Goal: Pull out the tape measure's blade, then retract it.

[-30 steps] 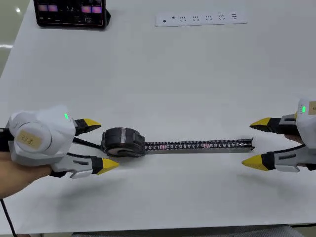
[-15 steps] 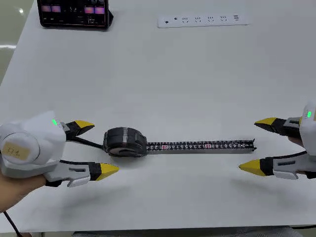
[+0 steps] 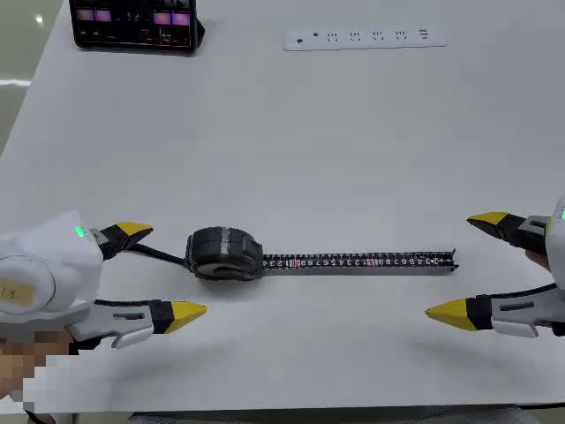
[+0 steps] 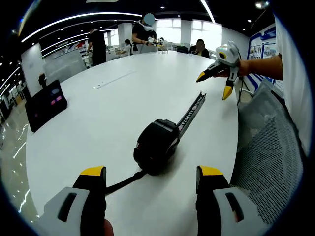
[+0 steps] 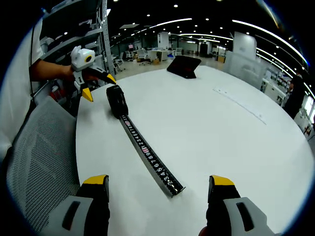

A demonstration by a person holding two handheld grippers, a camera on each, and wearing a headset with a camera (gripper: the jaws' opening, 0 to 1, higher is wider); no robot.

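A black tape measure (image 3: 222,254) lies on the white table (image 3: 291,141), its blade (image 3: 357,261) pulled out flat to the right and ending at a hook (image 3: 453,259). My left gripper (image 3: 159,269) is open, a short way left of the case (image 4: 156,145), with the case's black strap (image 3: 157,256) lying between its yellow-tipped jaws. My right gripper (image 3: 472,265) is open, just right of the blade's end (image 5: 174,189), touching nothing. The case (image 5: 116,100) and blade (image 5: 146,153) run away from the right gripper toward the left gripper (image 5: 88,78).
A black tablet (image 3: 132,22) stands at the table's far left and a white power strip (image 3: 362,37) lies at the far middle. The table's near edge (image 3: 291,411) runs just below both grippers. A mesh chair (image 4: 268,167) sits beside the table.
Both grippers have backed away from the tape measure: the left one drifted left and down, the right one right. Case and extended blade stay put.
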